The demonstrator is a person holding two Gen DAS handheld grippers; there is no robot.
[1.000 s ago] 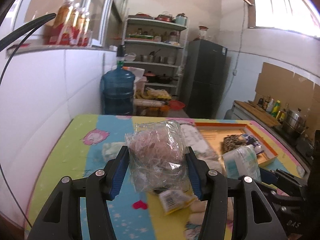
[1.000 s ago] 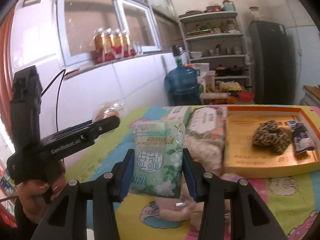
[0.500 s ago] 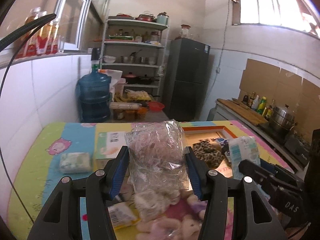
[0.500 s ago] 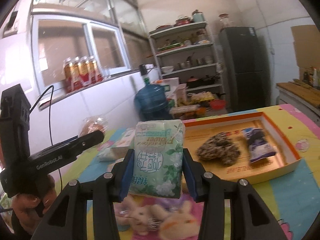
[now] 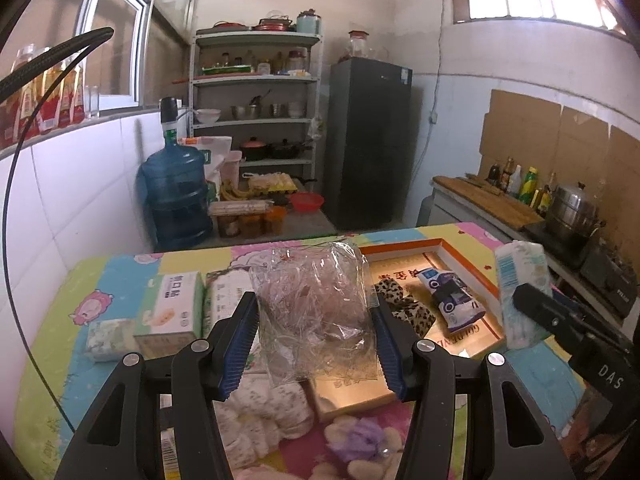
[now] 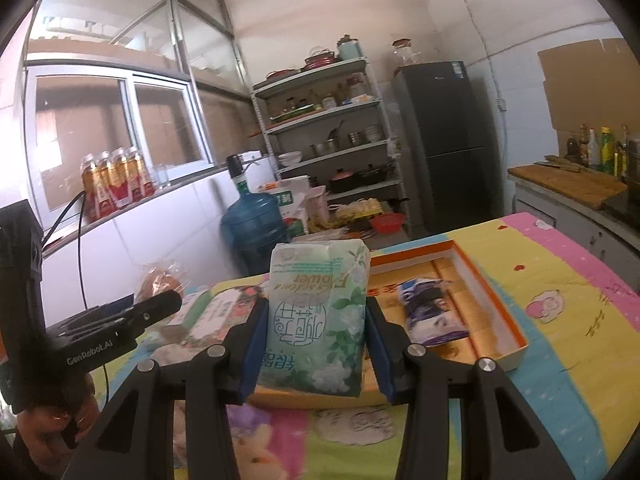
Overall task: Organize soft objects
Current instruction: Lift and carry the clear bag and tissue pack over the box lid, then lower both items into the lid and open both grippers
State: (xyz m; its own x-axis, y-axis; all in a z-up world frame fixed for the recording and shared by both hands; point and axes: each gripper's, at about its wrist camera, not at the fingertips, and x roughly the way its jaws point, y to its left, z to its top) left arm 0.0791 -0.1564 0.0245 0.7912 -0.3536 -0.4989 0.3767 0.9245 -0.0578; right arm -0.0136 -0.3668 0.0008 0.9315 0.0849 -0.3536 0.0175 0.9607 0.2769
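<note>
My left gripper (image 5: 313, 302) is shut on a clear plastic bag (image 5: 312, 276) with a brownish bun inside, held above the table. My right gripper (image 6: 316, 306) is shut on a green-and-white tissue pack (image 6: 320, 272). Ahead of both lies an orange-rimmed gold tray (image 5: 404, 245) (image 6: 412, 251) holding a leopard-print cloth (image 5: 412, 314) and a blue-and-white packet (image 5: 452, 300) (image 6: 432, 316). In the left wrist view the tissue pack (image 5: 520, 276) shows at the right edge. In the right wrist view the bag (image 6: 158, 282) shows at the left, over the left gripper's tip.
On the cartoon-print table (image 5: 120, 280), left of the tray, lie a tissue box (image 5: 172, 308), a wipes pack (image 5: 224, 296) and a small green pack (image 5: 108, 334). A white quilted bundle (image 5: 268, 408) and a plush toy (image 5: 360, 444) lie near me. A hand (image 6: 44, 432) holds the left gripper.
Both grippers have swung to the right across the table with their loads still held. The tray now lies straight ahead of them. Neither grip has changed.
</note>
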